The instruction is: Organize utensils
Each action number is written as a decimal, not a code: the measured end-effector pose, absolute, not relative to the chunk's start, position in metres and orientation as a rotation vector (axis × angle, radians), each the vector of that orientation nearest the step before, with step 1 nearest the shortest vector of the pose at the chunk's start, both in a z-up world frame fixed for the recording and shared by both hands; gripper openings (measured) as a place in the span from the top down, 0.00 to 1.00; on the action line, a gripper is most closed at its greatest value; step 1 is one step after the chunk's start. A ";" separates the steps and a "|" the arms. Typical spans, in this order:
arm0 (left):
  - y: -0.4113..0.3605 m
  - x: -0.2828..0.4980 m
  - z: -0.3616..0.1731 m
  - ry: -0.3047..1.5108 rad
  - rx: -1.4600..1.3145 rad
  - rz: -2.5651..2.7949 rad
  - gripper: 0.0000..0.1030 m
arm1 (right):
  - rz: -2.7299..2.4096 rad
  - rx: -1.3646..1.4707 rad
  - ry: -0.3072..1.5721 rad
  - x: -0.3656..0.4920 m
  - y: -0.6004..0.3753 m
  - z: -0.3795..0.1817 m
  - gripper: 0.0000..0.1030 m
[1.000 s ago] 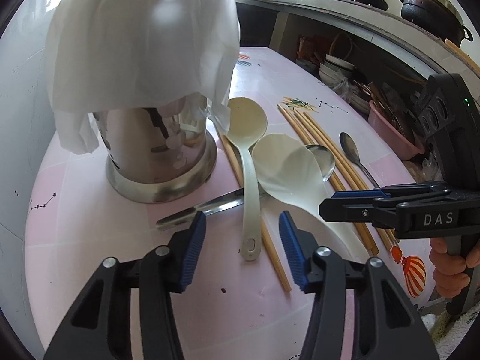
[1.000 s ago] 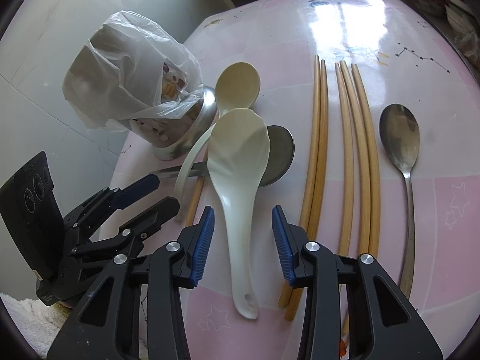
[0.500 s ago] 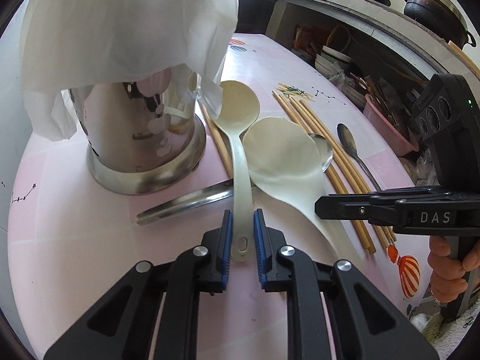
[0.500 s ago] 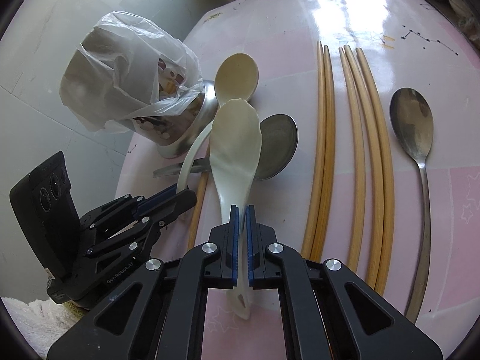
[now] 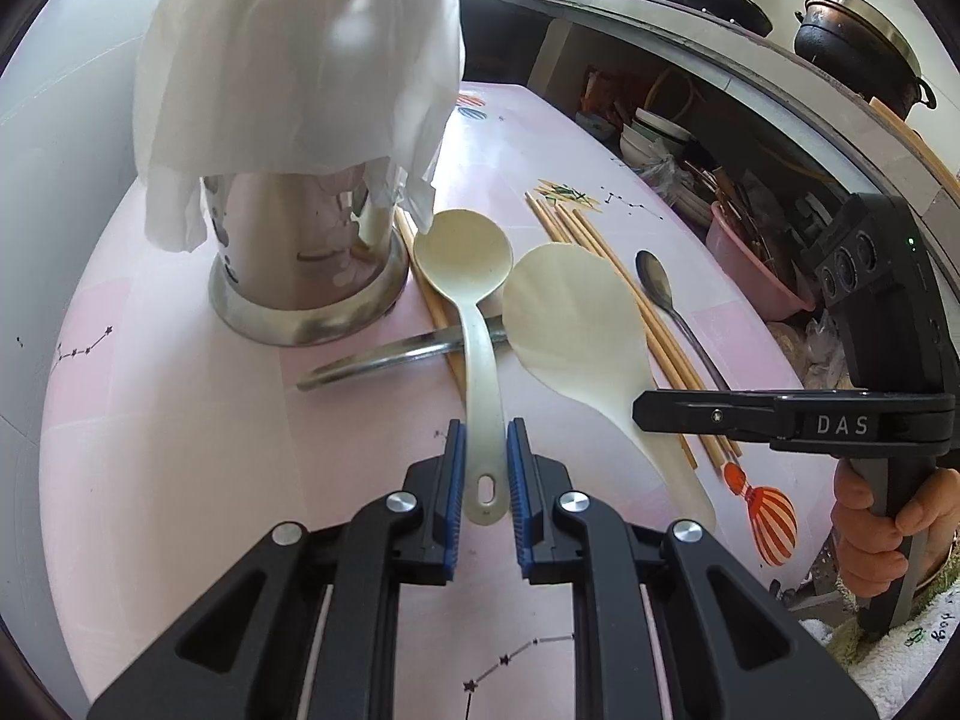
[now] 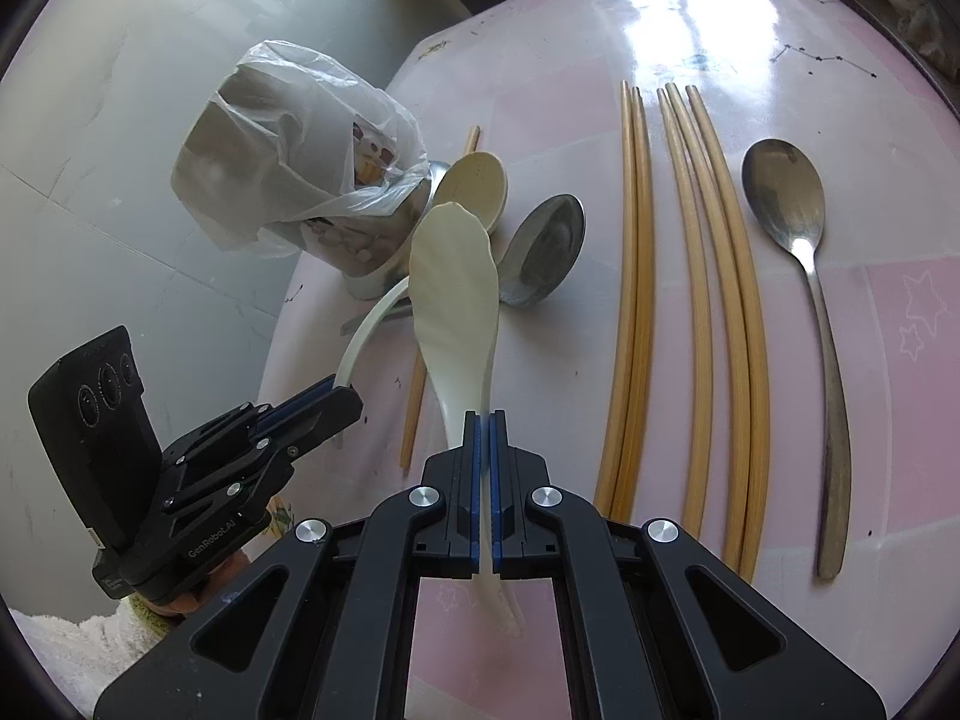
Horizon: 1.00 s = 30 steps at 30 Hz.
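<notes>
My left gripper [image 5: 485, 438] is shut on the handle of a cream plastic ladle [image 5: 465, 258], whose bowl lies beside the steel utensil holder [image 5: 300, 264]. A white plastic bag [image 5: 300, 60] drapes over the holder. My right gripper [image 6: 485, 420] is shut on the handle of a cream rice paddle [image 6: 456, 288], which is tipped on edge above the table. From the right wrist view, the left gripper [image 6: 342, 390] sits at lower left with the ladle handle [image 6: 372, 324] in it. The right gripper [image 5: 645, 411] shows side-on in the left wrist view.
On the pink tablecloth [image 6: 900, 330] lie several wooden chopsticks [image 6: 720, 300], a steel spoon [image 6: 786, 198], a larger steel spoon [image 6: 546, 258] under the ladle, and one chopstick [image 6: 414, 396]. Shelves with bowls and a pink basin [image 5: 756, 264] stand to the right. A hand [image 5: 876, 516] holds the right gripper.
Both grippers went from open to shut, the left on the ladle handle, the right on the paddle handle. The paddle has since risen and tipped onto its edge.
</notes>
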<state>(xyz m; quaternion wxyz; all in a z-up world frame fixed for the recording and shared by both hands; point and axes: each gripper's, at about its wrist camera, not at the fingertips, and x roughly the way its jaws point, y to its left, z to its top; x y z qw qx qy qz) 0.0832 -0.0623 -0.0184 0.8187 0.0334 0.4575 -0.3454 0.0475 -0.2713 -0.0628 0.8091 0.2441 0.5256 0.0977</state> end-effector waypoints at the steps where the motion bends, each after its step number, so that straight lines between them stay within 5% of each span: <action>1: -0.058 0.077 -0.016 0.973 0.068 -0.736 0.87 | 0.209 0.517 1.120 0.044 -0.271 -0.062 0.99; 25: 0.009 0.006 -0.031 1.037 0.062 -0.593 0.87 | 0.205 0.558 1.162 0.027 -0.265 -0.092 0.99; 30: 0.012 0.007 -0.022 1.049 0.078 -0.637 0.71 | 0.203 0.559 1.165 0.020 -0.264 -0.088 0.99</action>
